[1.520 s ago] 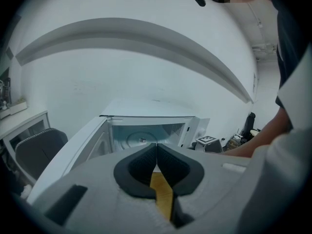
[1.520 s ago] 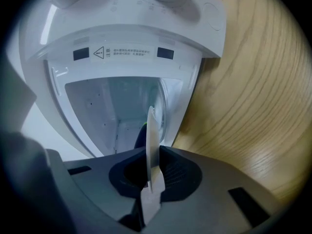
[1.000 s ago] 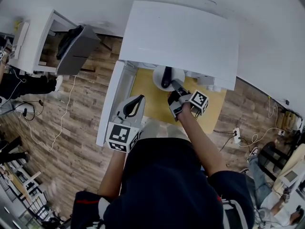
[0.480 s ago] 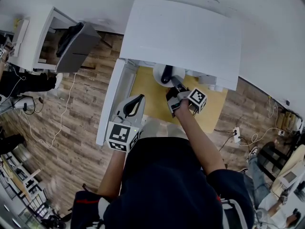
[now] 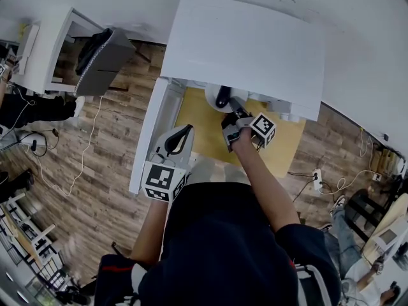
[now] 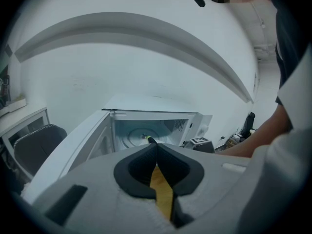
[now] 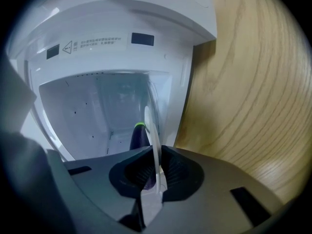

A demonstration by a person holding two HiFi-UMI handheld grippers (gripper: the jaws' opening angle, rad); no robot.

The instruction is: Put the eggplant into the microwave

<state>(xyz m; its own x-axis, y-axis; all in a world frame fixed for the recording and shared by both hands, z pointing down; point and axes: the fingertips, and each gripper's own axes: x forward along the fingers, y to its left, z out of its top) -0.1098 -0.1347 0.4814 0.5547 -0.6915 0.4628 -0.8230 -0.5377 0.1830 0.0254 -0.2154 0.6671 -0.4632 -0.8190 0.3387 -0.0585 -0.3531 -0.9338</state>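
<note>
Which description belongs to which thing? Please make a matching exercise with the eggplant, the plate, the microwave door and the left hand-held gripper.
Things:
1 eggplant
2 plate
3 microwave door
4 left hand-held gripper

Descriptions:
A swung open
B jaws together, nothing between them
C dark purple, green stem
D white, rim held by the right hand-held gripper

Pairs: 1-C, 2-D, 3-A, 4-B
</note>
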